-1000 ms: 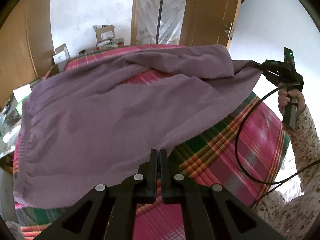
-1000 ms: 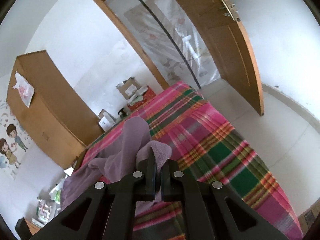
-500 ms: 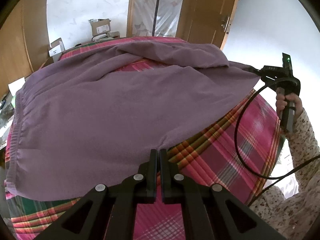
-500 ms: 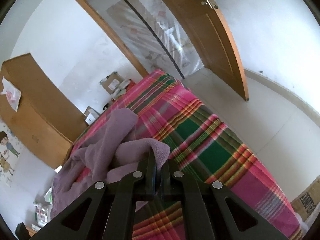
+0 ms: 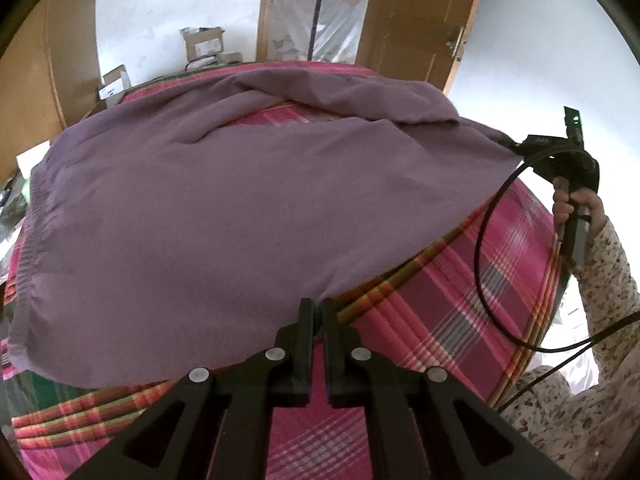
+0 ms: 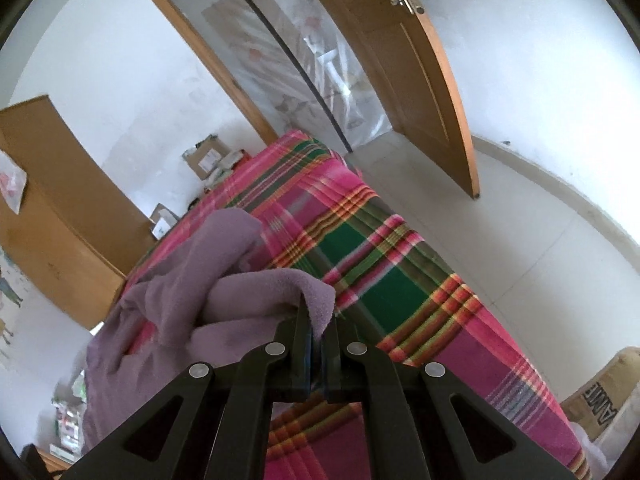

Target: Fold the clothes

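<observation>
A large purple garment is spread over the plaid bed. My left gripper is shut on its near hem. At the right of the left wrist view, a hand holds my right gripper, shut on the garment's far right corner, with the fabric stretched taut between the two. In the right wrist view my right gripper pinches a fold of the purple garment, which bunches away to the left over the bed.
A wooden door stands open beyond the bed's far end, next to a plastic-covered doorway. Cardboard boxes sit by the far wall. A wooden wardrobe stands at the left. A black cable loops from the right gripper.
The purple garment has been pulled flatter and wider across the bed. The right gripper has dropped lower and nearer the bed, still holding its corner.
</observation>
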### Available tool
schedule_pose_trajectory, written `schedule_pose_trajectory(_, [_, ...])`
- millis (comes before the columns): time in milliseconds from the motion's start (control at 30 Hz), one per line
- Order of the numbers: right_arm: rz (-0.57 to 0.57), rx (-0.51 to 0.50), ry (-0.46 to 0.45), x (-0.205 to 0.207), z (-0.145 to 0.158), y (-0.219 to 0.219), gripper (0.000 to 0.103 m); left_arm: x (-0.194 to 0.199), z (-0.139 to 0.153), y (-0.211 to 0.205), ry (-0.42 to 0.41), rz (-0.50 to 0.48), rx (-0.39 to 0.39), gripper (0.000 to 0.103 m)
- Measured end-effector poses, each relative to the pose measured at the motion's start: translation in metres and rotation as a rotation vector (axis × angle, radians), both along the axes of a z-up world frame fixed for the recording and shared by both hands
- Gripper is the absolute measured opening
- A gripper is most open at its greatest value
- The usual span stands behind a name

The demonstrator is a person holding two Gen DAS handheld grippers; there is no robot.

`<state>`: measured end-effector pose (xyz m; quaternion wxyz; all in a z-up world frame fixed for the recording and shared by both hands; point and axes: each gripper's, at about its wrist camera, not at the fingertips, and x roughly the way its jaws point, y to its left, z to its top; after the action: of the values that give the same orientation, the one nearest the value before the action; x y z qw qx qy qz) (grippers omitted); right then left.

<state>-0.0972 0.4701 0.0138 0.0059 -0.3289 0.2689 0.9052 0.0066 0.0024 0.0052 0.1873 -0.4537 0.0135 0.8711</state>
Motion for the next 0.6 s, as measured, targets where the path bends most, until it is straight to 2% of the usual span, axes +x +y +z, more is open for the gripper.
schedule_pose_trajectory(133, [0.017,0.024,-0.009,0.002,0.000,-0.004,0.008,0.012,0.008,-0.028,0.024,0.096,0.041,0.007])
schedule_pose_trajectory(167, [0.021,0.026,-0.014,0.004,-0.001,-0.004,0.011,0.017,0.012,-0.043,0.030,0.142,0.074,0.008])
schedule_pose_trajectory(200, [0.023,0.028,-0.020,0.005,-0.002,-0.004,0.012,0.020,0.014,-0.056,0.032,0.184,0.101,0.014])
schedule_pose_trajectory(233, [0.020,0.027,-0.024,0.007,-0.003,-0.003,0.015,0.023,0.015,-0.069,0.030,0.232,0.116,0.020])
schedule_pose_trajectory(300, [0.019,0.026,-0.024,0.011,-0.004,-0.002,0.021,0.029,0.017,-0.099,0.031,0.361,0.135,0.026])
schedule_pose_trajectory(467, [0.035,0.015,-0.011,0.027,-0.004,-0.005,0.029,0.039,0.010,-0.162,-0.016,0.620,0.249,0.033])
schedule_pose_trajectory(600, [0.058,-0.021,-0.009,0.045,-0.005,-0.013,0.030,0.043,0.000,-0.187,-0.044,0.698,0.322,0.034])
